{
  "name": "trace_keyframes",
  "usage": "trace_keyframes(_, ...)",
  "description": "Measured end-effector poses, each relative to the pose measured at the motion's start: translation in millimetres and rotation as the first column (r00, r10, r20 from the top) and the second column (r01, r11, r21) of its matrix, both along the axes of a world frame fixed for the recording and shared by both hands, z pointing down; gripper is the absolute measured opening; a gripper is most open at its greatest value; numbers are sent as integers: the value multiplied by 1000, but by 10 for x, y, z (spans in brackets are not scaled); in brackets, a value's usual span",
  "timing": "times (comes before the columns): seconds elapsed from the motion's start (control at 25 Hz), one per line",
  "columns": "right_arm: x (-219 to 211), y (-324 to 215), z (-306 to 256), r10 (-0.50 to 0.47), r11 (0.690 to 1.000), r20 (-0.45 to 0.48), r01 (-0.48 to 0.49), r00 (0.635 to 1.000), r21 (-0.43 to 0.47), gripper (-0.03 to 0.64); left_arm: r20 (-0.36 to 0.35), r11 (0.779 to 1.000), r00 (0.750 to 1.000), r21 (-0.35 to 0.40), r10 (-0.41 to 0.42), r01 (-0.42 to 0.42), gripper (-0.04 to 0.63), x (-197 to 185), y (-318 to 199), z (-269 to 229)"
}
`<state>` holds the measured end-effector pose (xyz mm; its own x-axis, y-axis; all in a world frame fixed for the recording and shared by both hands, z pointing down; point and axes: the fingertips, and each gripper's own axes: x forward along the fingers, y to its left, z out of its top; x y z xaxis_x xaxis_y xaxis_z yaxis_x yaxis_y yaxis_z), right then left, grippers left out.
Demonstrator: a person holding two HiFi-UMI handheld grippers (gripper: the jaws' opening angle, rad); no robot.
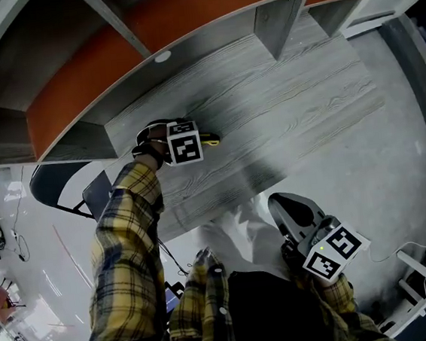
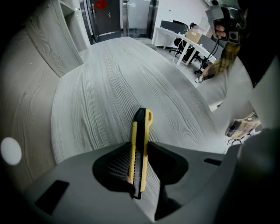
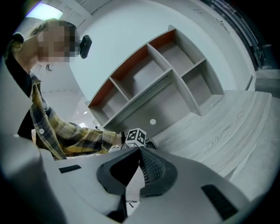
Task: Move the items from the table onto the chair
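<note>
A yellow and black utility knife (image 2: 141, 131) stands on its edge between the jaws of my left gripper (image 2: 139, 148), which is shut on it. Its ringed end points out over the grey wood-grain table (image 2: 109, 87). In the head view the left gripper (image 1: 203, 138) is low over the table (image 1: 288, 97) near its left part, and the knife's yellow tip (image 1: 213, 138) shows past the marker cube. My right gripper (image 1: 278, 203) hangs off the table's near edge, close to my body. In the right gripper view its jaws (image 3: 140, 149) meet at the tips with nothing between them.
A grey and orange shelf unit (image 1: 182, 18) stands along the table's far side, with a white round disc (image 1: 162, 56) at its foot. A dark chair-like shape (image 1: 94, 195) sits below the table's left edge. Desks and chairs (image 2: 183, 35) stand further off in the room.
</note>
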<state>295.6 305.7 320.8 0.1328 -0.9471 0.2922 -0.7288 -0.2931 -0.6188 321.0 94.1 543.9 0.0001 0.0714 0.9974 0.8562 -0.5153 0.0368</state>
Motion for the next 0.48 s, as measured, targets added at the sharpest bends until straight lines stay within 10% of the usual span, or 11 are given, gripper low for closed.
trace_keyframes(0.48,-188,-66,-137,-69,998,-26,69,997,8,18,-75,993,991,-25,-114,113,118,-184,-8,-288)
